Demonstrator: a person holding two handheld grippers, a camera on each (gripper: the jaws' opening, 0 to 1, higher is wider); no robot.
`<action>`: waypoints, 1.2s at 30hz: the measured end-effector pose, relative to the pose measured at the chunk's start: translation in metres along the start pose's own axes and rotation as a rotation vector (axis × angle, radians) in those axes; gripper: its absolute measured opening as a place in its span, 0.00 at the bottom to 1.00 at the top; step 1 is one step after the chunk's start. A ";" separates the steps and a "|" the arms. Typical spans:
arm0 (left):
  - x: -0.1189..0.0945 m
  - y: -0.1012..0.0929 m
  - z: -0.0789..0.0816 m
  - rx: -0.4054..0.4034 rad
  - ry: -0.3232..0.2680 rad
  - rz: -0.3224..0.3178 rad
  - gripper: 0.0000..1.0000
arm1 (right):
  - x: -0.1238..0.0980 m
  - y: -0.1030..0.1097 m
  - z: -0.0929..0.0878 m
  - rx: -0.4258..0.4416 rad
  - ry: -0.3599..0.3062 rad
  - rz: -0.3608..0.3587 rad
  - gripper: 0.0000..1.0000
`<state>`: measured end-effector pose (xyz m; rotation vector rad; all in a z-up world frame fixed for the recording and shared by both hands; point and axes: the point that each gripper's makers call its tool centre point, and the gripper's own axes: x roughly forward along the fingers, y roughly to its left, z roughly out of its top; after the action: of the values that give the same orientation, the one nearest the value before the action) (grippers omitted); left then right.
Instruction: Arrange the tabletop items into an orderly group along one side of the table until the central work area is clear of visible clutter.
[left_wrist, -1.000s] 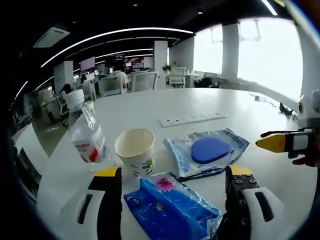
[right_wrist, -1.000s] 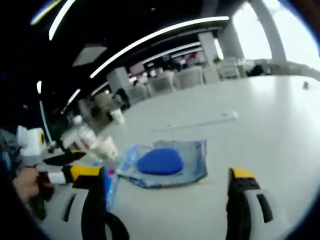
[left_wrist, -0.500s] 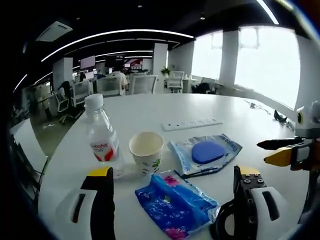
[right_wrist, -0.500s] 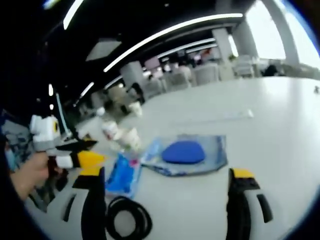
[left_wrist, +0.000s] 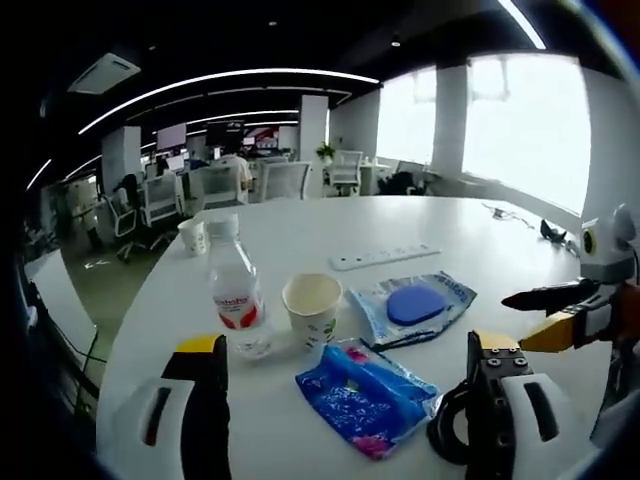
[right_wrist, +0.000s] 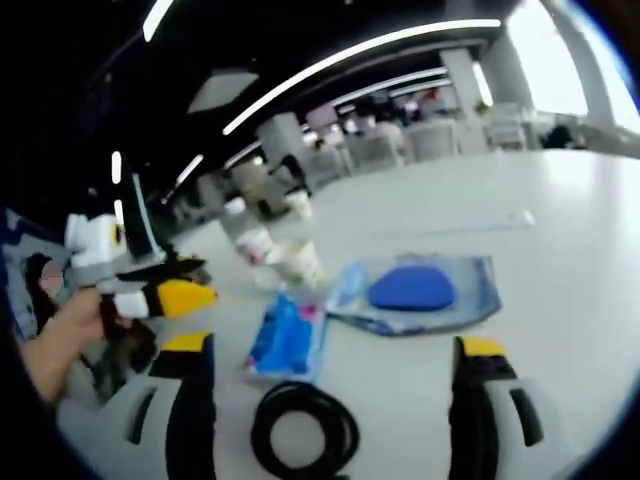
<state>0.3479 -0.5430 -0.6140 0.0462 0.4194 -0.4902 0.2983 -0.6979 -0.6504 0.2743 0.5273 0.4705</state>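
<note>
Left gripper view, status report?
Left gripper open, empty. Right gripper open, empty. Blue plastic packet, paper cup, clear water bottle lie loose mid-table. Black cable coil between right fingers.

On the desk (left_wrist: 300, 225), seen from my left tool's view, the bottle (left_wrist: 235, 292) stood left of the paper cup (left_wrist: 312, 309). The pouch (left_wrist: 415, 305) lay right of the cup, the packet (left_wrist: 365, 396) before it, the power strip (left_wrist: 385, 257) behind, the cable coil (right_wrist: 304, 432) nearest me.

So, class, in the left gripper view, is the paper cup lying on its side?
No, the paper cup stands upright on the table, open mouth upward, beside the water bottle.
</note>
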 end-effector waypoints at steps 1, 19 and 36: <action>-0.001 0.001 0.000 0.001 0.001 0.001 0.99 | 0.001 0.002 0.000 -0.001 0.000 0.003 0.94; -0.031 0.022 -0.006 0.032 -0.019 0.017 0.96 | 0.034 0.046 -0.027 -0.013 0.071 0.052 0.73; -0.046 0.026 -0.024 0.076 -0.025 -0.006 0.96 | 0.067 0.063 -0.049 -0.071 0.138 0.069 0.52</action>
<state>0.3145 -0.4965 -0.6188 0.1119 0.3764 -0.5118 0.3002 -0.6048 -0.6959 0.1936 0.6355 0.5764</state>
